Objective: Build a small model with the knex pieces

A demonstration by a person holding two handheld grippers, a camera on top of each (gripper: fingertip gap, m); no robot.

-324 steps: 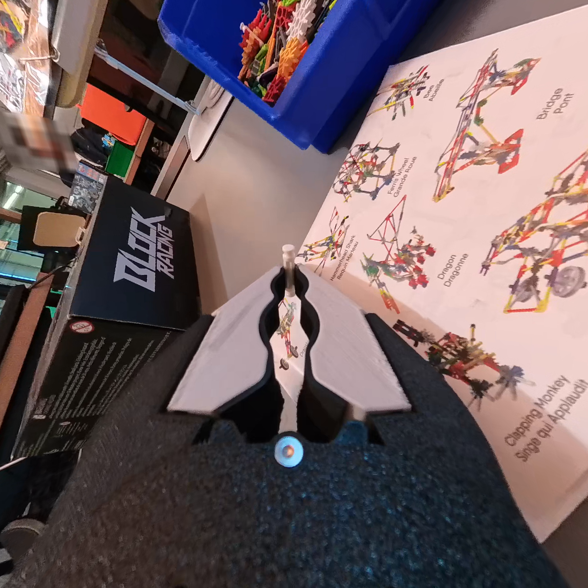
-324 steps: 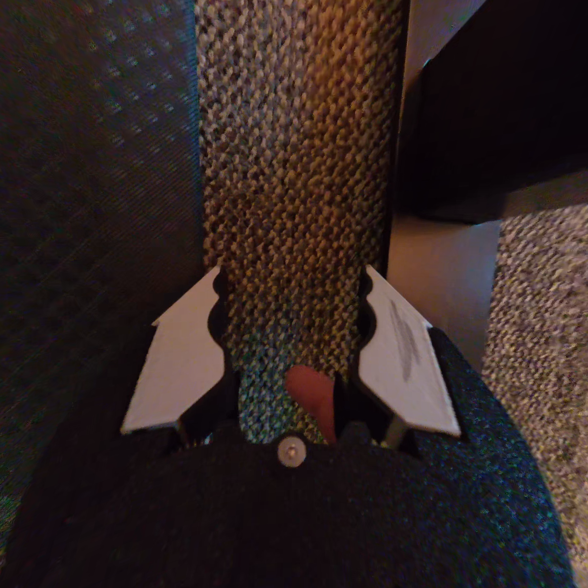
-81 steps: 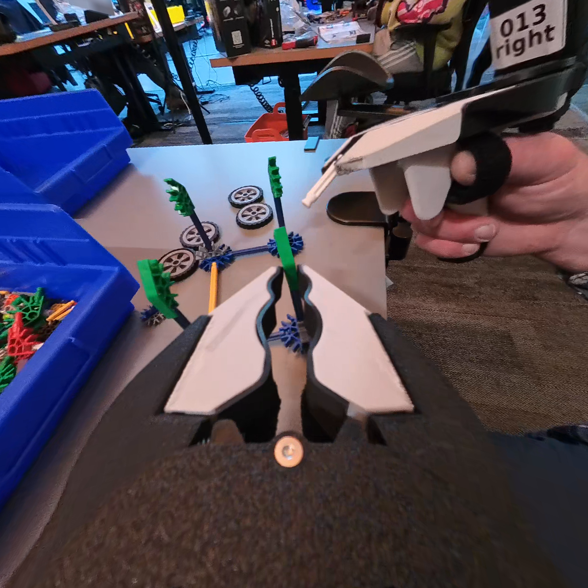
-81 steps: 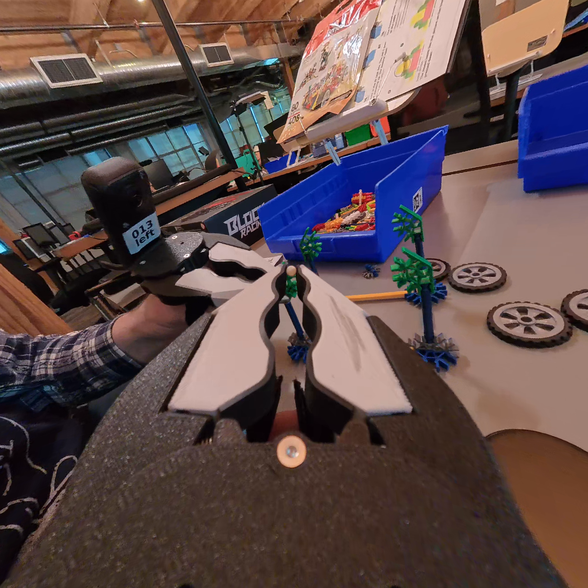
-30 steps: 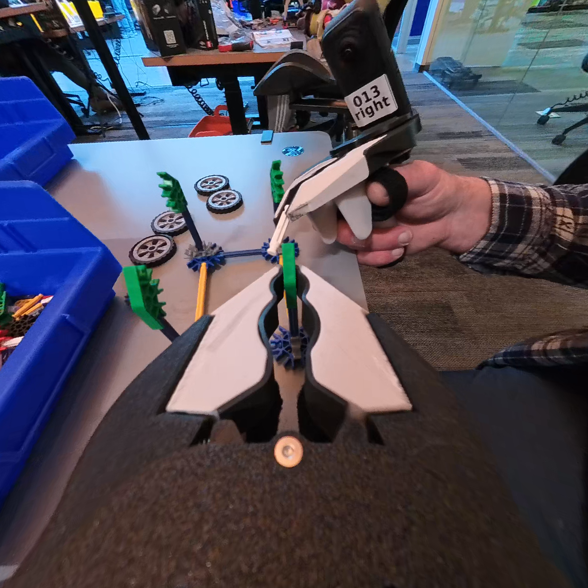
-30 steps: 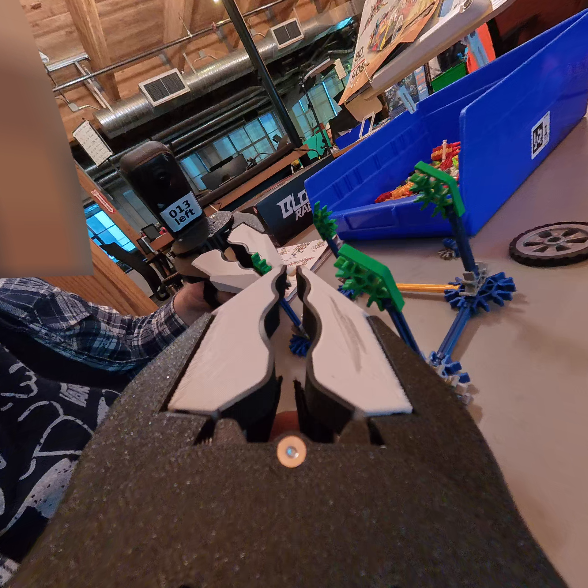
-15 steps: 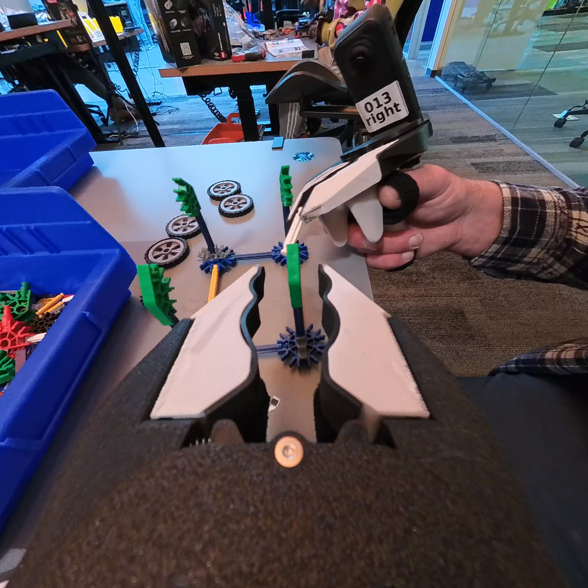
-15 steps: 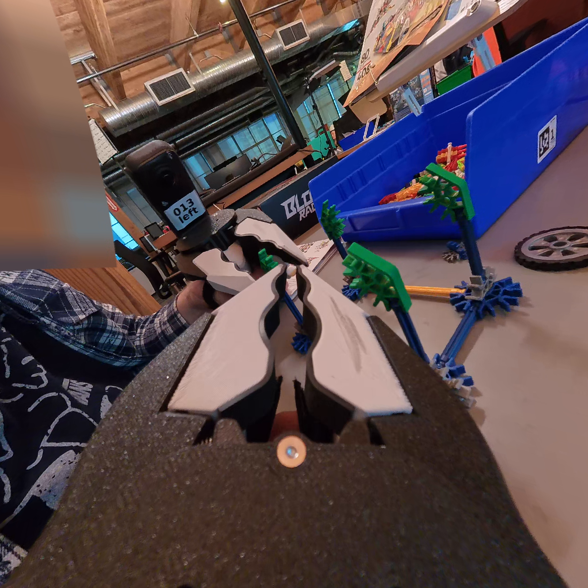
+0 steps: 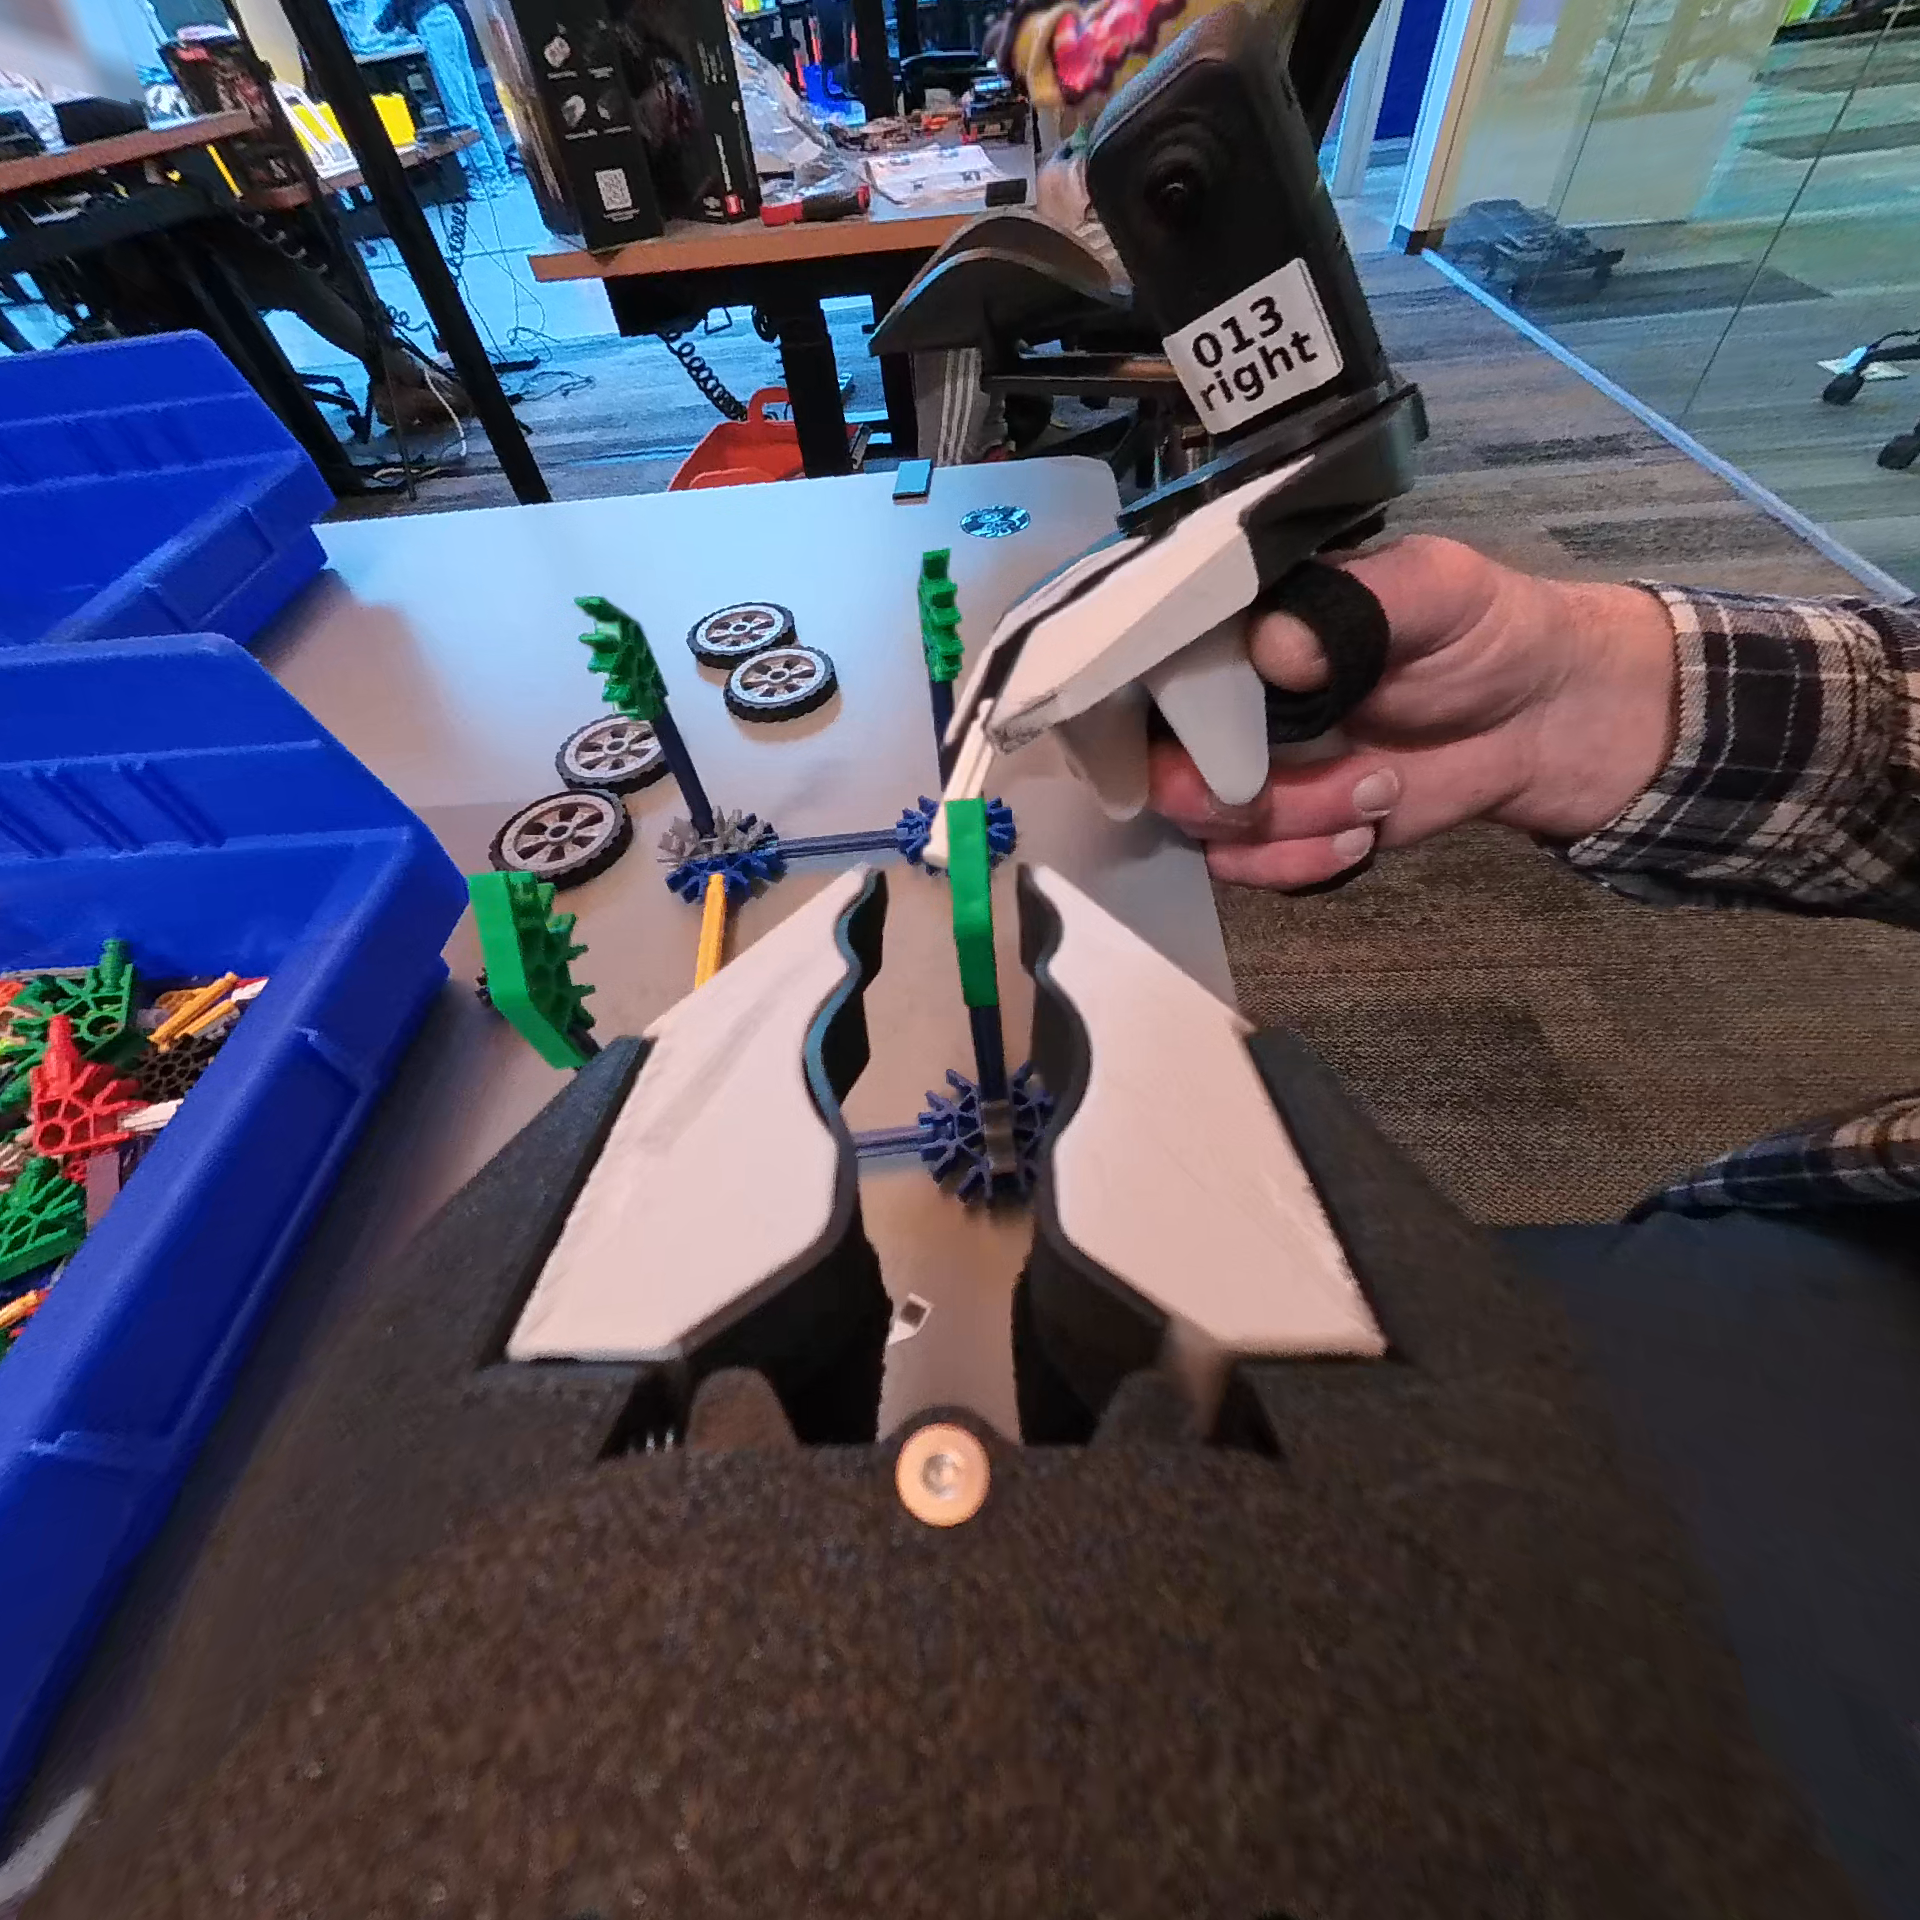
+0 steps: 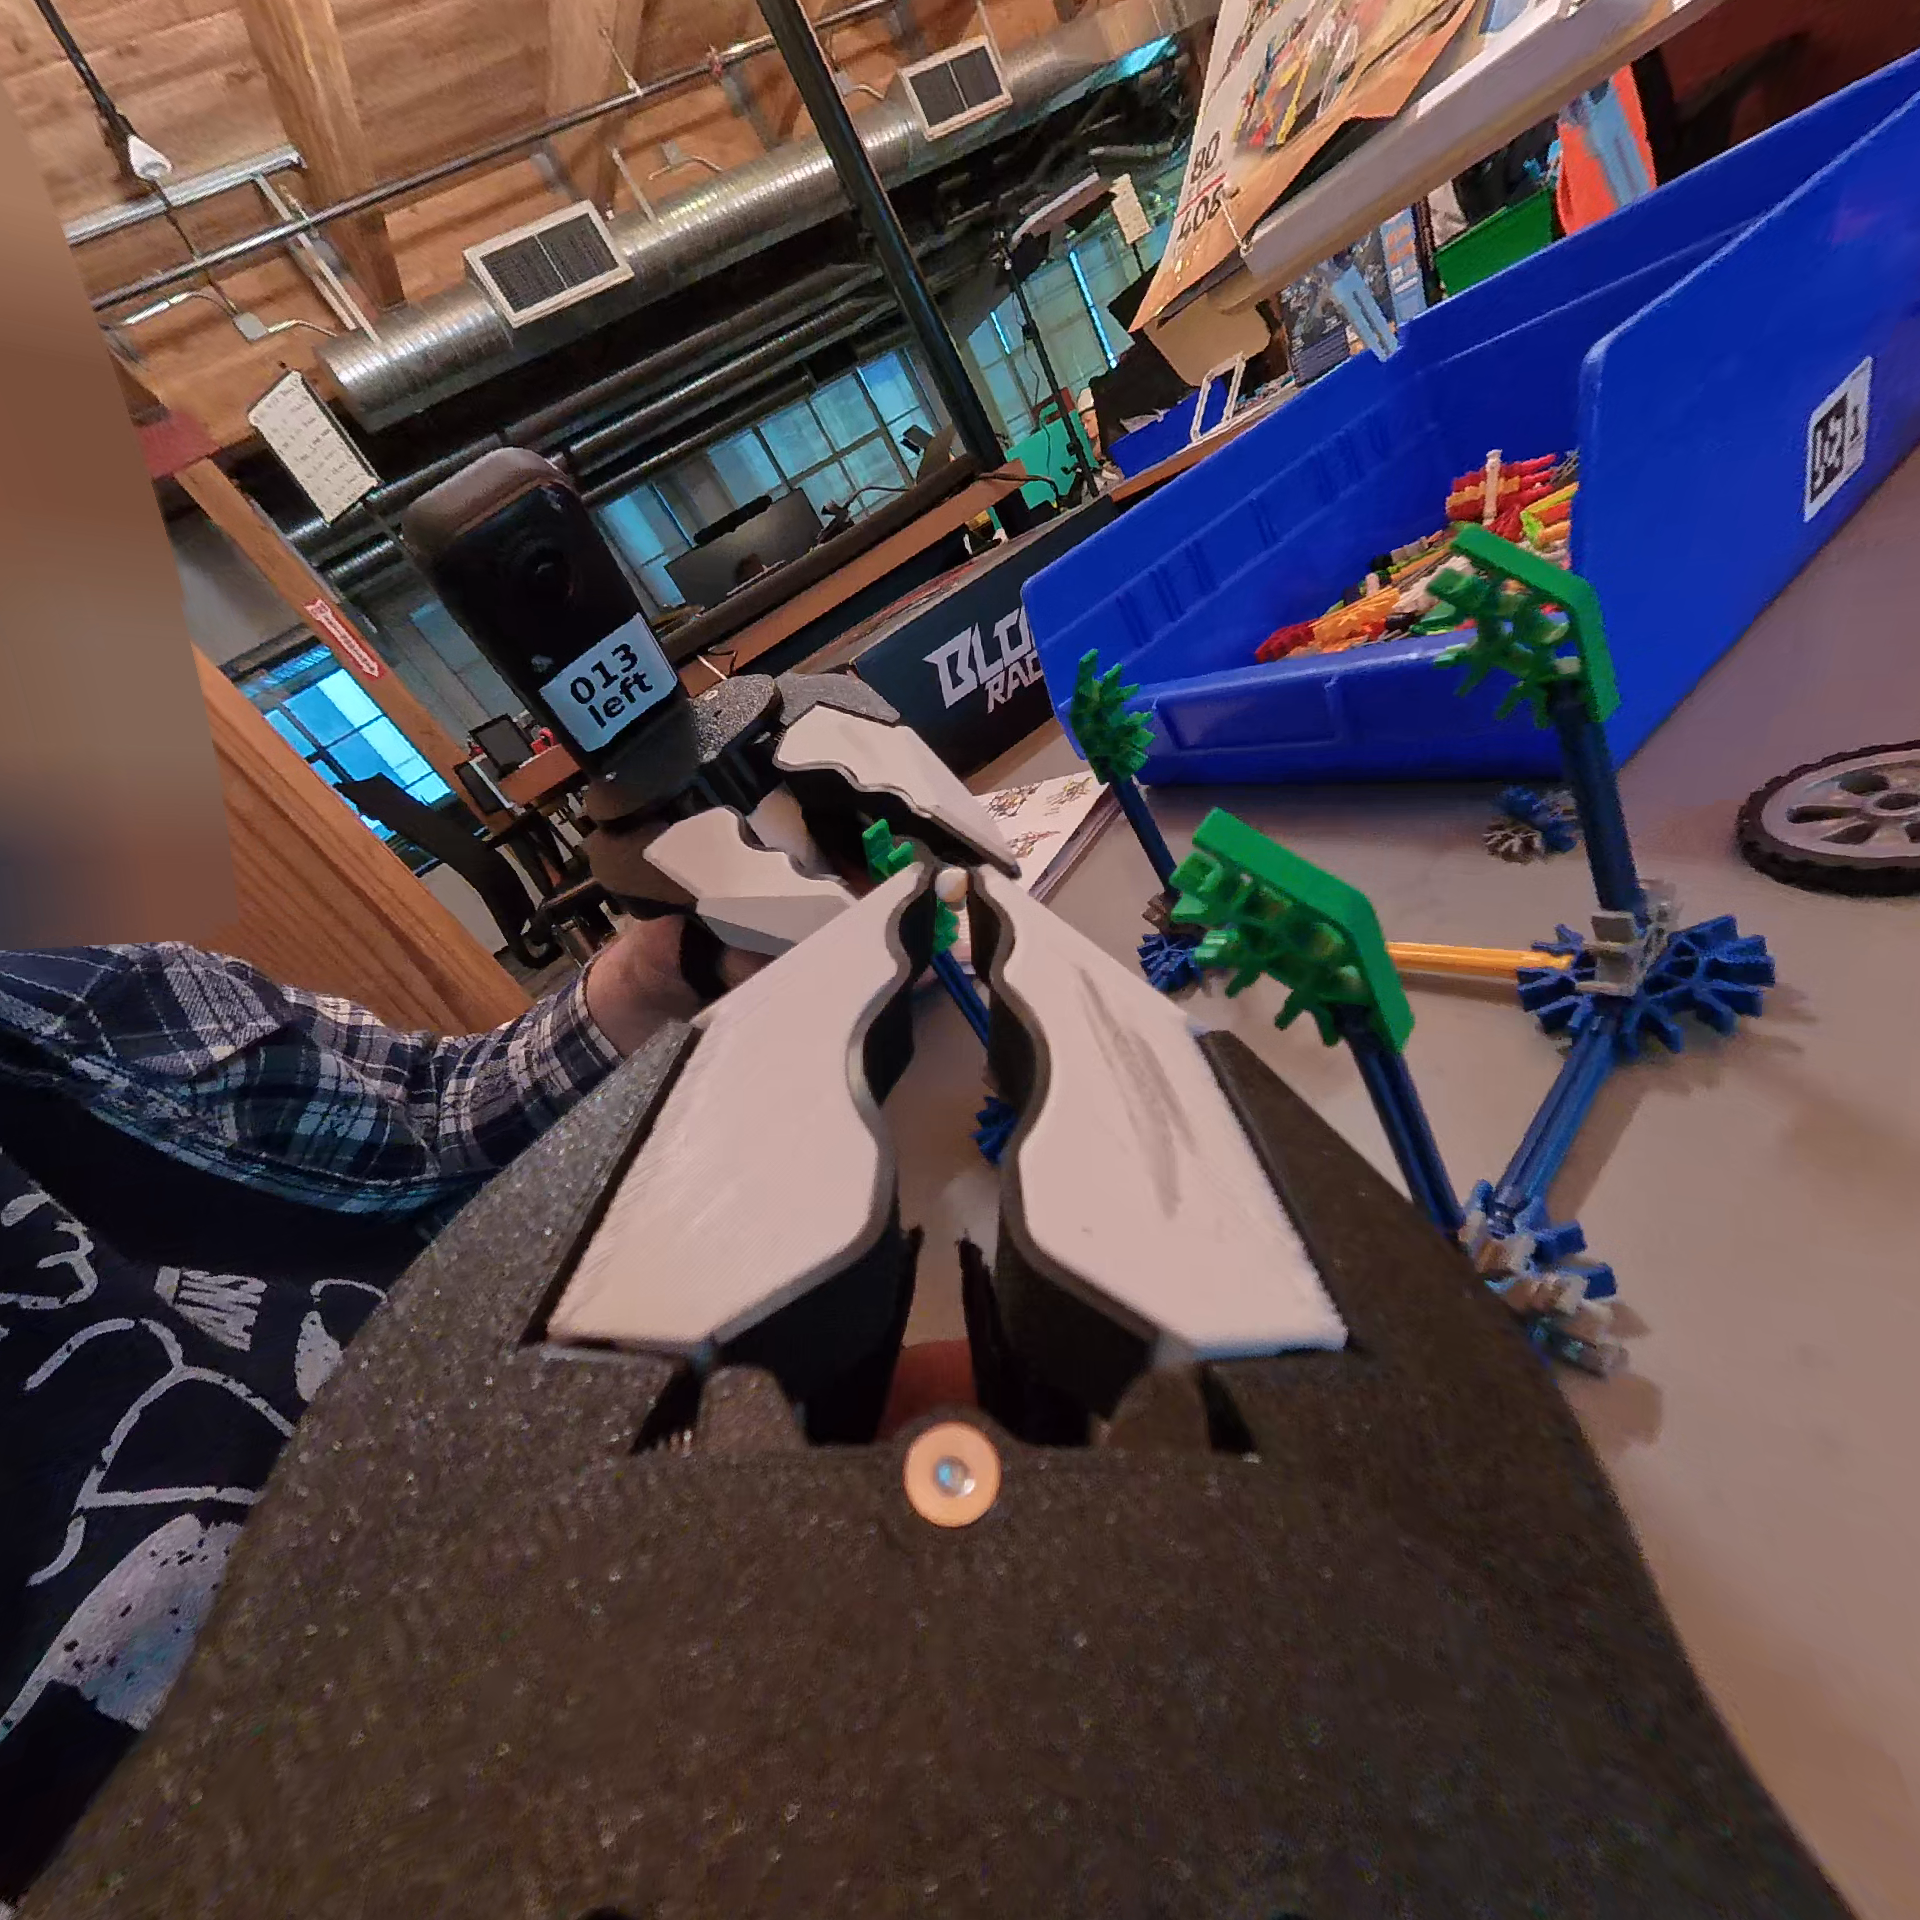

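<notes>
Here, the left gripper point(image 9: 951, 904) is seen with its jaws spread apart at frame centre, straddling without touching a green connector point(image 9: 972, 914) mounted upright on a dark blue rod point(image 9: 987, 1049) rising from a blue hub point(image 9: 982, 1132). The right gripper point(image 10: 951, 894) is clenched on a small white rod point(image 10: 951, 885), its tips brought against the connector's top; in the left wrist view it is held by a hand point(image 9: 1455, 717) at upper right. The model point(image 10: 1621, 997) stands on the grey table point(image 9: 499, 644), wheels point(image 9: 774, 681) and a blue bin point(image 9: 229, 1039) lying leftward.
</notes>
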